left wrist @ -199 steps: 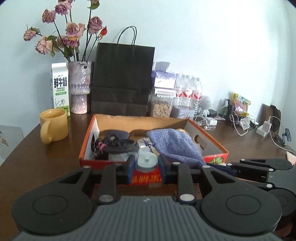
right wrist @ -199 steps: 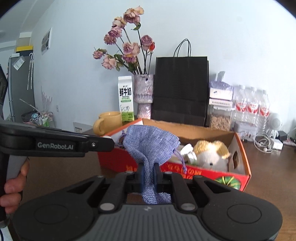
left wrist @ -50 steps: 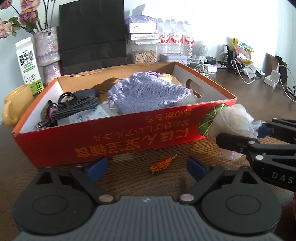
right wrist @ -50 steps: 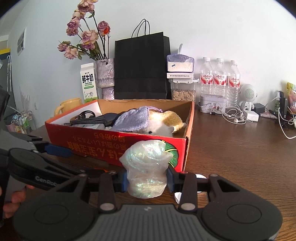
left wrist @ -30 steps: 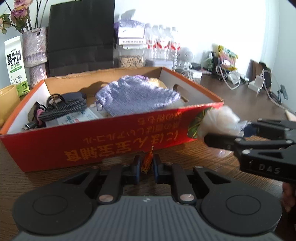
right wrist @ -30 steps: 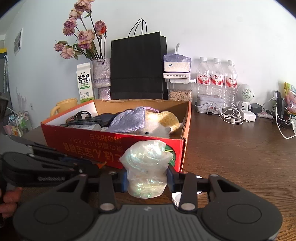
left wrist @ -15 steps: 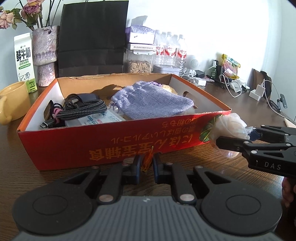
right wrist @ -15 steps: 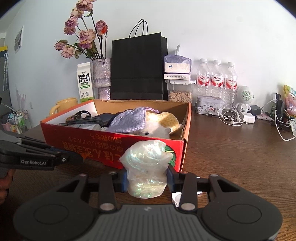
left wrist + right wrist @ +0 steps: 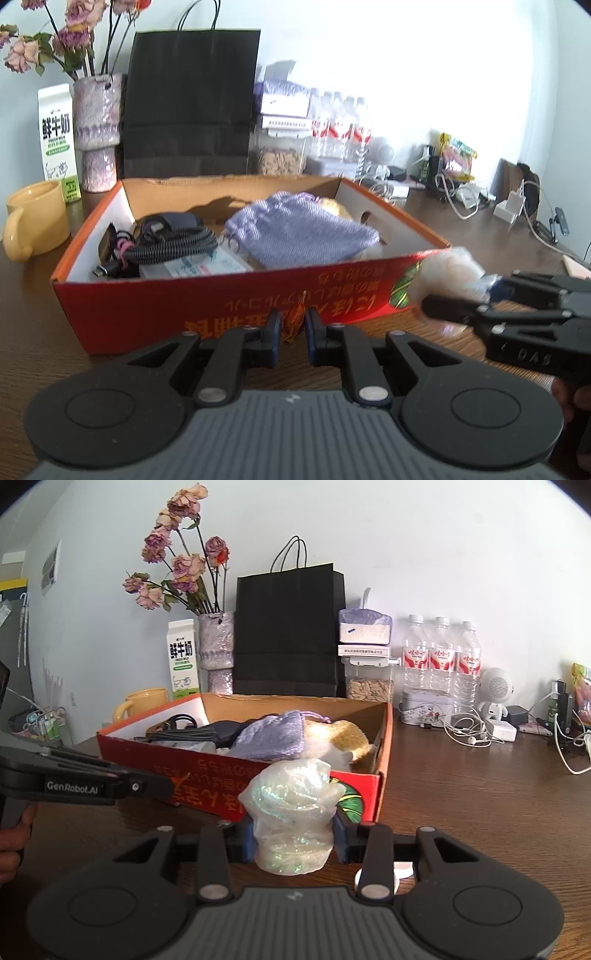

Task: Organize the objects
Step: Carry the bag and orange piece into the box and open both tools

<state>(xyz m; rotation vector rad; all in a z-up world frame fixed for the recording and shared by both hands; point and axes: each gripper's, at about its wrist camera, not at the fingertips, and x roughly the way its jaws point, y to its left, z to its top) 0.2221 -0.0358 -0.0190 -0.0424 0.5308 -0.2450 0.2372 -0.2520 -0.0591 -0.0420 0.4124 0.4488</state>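
A red cardboard box [image 9: 140, 314] [image 9: 207, 794] stands on the brown table, holding a purple cloth pouch [image 9: 299, 232] [image 9: 273, 734], coiled black cables [image 9: 166, 243], a white packet and a yellow plush toy [image 9: 343, 738]. My left gripper [image 9: 292, 325] is shut on a small orange wrapper [image 9: 294, 319], held just in front of the box's near wall. My right gripper [image 9: 293, 840] is shut on a crumpled iridescent plastic bag [image 9: 291, 819] [image 9: 443, 273], beside the box's front right corner. The left gripper's side [image 9: 85, 779] shows in the right wrist view.
Behind the box stand a black paper bag [image 9: 188, 103], a vase of dried roses [image 9: 98, 129], a milk carton [image 9: 57, 136], a yellow mug [image 9: 37, 221], a seed jar [image 9: 369, 686] and water bottles [image 9: 439, 657]. Chargers and cables [image 9: 476, 734] lie at right. A white cap [image 9: 400, 873] lies under my right gripper.
My left gripper has lifted a little with the orange wrapper, so more of the box's inside shows. The right gripper and its plastic bag have stayed in place.
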